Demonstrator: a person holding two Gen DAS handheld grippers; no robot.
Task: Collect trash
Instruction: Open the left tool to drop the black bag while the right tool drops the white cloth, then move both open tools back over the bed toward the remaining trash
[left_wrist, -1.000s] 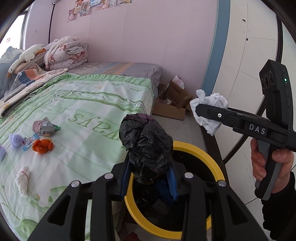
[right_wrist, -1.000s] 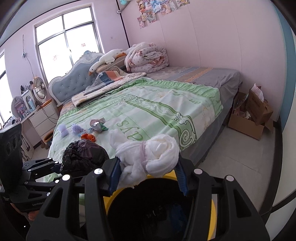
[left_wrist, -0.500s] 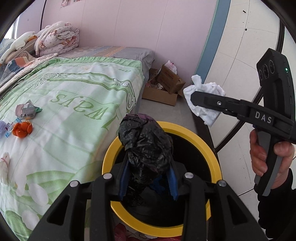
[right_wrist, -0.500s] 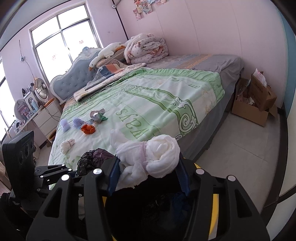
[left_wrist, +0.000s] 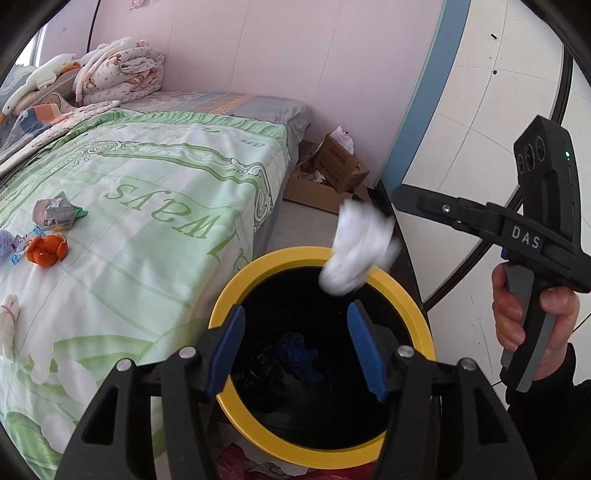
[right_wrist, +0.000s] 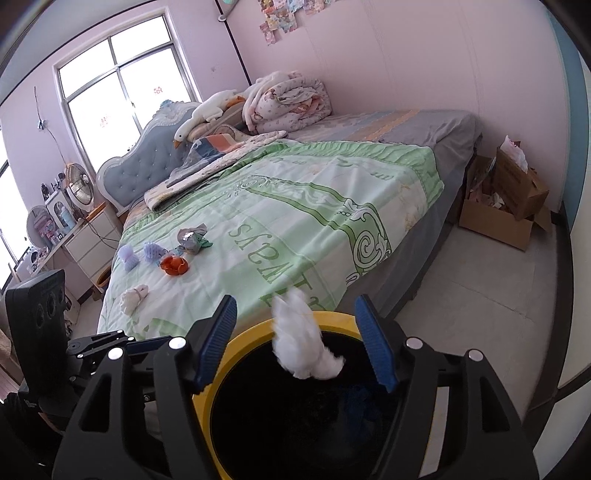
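Observation:
A yellow-rimmed black bin (left_wrist: 236, 291) stands at the bed's foot corner; it also shows in the right wrist view (right_wrist: 243, 339). My left gripper (left_wrist: 295, 347) is open and empty above the bin. My right gripper (right_wrist: 295, 343) is open; it shows from the side in the left wrist view (left_wrist: 406, 195). A white tissue wad (left_wrist: 358, 247) is in mid-air, blurred, over the bin's rim; it also shows in the right wrist view (right_wrist: 299, 347). Dark trash and a blue glove (left_wrist: 295, 354) lie inside the bin. More trash lies on the bed: orange peel (left_wrist: 48, 251), a crumpled wrapper (left_wrist: 55, 214), a white wad (right_wrist: 135, 297), purple foam nets (right_wrist: 127, 254).
The green bedspread (left_wrist: 155, 206) fills the left. Cardboard boxes (left_wrist: 332, 173) sit on the floor by the pink wall. A nightstand with a fan (right_wrist: 79, 221) stands beside the headboard. A white wall and dark baseboard lie to the right of the bin.
Both grippers have opened. The black bag has dropped out of my left gripper into the bin. The white tissue wad has left my right gripper and is falling.

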